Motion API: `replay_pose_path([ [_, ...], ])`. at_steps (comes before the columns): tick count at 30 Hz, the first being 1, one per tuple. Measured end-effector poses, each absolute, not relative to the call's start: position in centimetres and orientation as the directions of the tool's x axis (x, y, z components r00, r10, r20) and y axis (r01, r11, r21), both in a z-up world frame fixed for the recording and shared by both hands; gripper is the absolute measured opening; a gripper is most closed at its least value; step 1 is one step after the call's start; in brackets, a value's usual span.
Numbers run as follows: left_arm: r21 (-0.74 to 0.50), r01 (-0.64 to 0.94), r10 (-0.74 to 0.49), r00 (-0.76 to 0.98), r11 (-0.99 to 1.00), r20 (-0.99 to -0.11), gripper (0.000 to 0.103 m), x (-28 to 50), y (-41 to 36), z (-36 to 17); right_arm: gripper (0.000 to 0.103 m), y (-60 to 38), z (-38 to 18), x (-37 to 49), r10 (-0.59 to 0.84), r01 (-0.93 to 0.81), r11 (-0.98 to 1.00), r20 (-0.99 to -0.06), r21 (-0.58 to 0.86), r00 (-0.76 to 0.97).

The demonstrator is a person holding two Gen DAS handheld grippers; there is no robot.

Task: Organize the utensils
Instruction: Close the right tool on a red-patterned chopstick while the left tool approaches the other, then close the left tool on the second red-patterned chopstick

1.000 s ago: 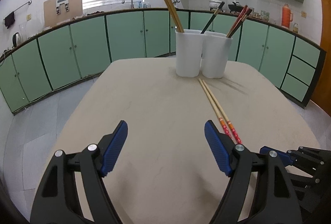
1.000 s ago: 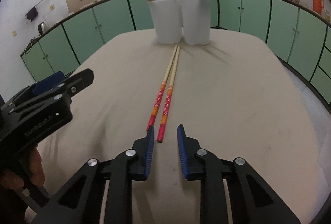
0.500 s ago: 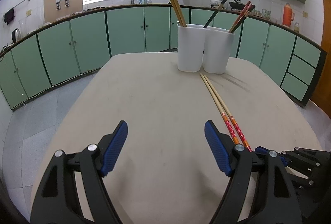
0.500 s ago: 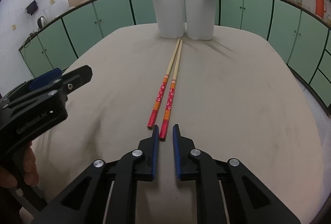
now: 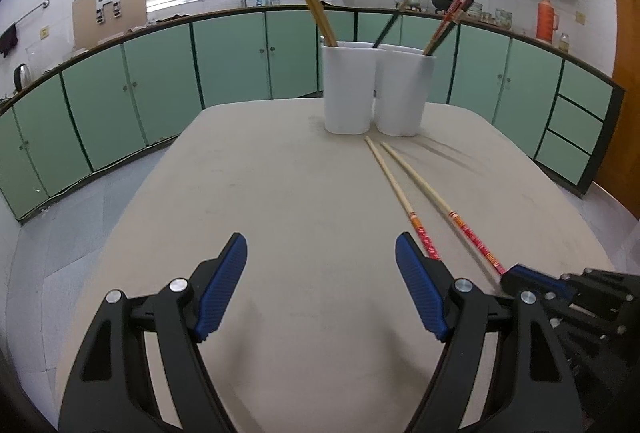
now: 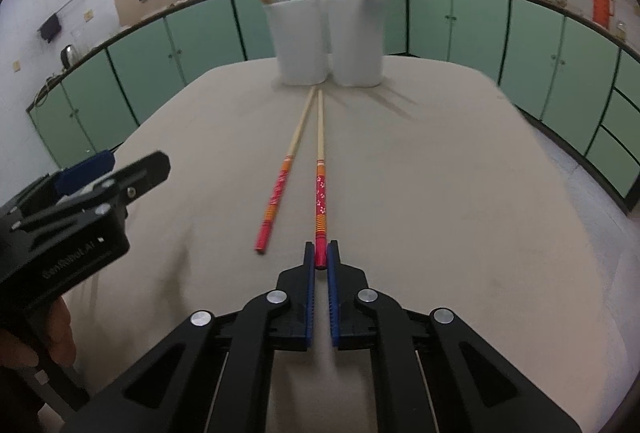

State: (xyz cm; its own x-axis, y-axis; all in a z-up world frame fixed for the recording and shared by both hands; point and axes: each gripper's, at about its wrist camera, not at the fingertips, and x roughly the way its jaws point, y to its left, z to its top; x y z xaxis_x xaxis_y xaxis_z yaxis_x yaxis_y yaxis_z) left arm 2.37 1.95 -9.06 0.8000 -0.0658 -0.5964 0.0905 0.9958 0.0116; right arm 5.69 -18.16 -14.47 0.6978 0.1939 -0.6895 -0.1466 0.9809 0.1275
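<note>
Ribbed blue fingers (image 6: 309,297) pinch slender red-handled chopstick (image 6: 321,193).

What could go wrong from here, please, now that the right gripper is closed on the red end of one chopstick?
1. The right gripper pinches only the very end of the chopstick, so it may pivot or slip when lifted.
2. The second chopstick lies close alongside and could be knocked.
3. The white holders already contain angled chopsticks, which might block insertion.
</note>
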Motion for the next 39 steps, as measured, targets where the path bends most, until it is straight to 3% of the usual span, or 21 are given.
replay_pose_path([
  [13,-0.027,0.191,-0.161,0.734,0.981,-0.660,0.067,2.7,-2.8,-10.7,0.006,-22.8,-13.2,4.9,0.135,-0.036,0.986,-0.663,0.161,0.737],
  [18,-0.022,0.190,-0.154,0.714,0.981,-0.683,0.058,2.9,-3.9,-11.4,0.006,-23.0,-13.1,5.1,0.138,-0.031,0.984,-0.655,0.173,0.743],
  [25,-0.025,0.190,-0.152,0.696,0.982,-0.701,0.056,2.8,-5.0,-11.9,0.006,-23.3,-13.1,5.2,0.148,-0.026,0.981,-0.647,0.194,0.748],
  [28,-0.027,0.188,-0.150,0.683,0.982,-0.715,0.049,2.9,-5.3,-12.2,0.006,-23.3,-13.1,5.0,0.148,-0.027,0.981,-0.644,0.195,0.750],
  [34,-0.048,0.181,-0.158,0.667,0.982,-0.728,0.006,3.2,-5.2,-12.4,0.006,-23.3,-13.0,5.0,0.153,-0.029,0.979,-0.638,0.201,0.755],
  [39,-0.045,0.191,-0.169,0.701,0.980,-0.693,0.005,2.8,-5.1,-11.5,0.006,-23.1,-12.5,4.6,0.147,-0.039,0.982,-0.617,0.185,0.773],
])
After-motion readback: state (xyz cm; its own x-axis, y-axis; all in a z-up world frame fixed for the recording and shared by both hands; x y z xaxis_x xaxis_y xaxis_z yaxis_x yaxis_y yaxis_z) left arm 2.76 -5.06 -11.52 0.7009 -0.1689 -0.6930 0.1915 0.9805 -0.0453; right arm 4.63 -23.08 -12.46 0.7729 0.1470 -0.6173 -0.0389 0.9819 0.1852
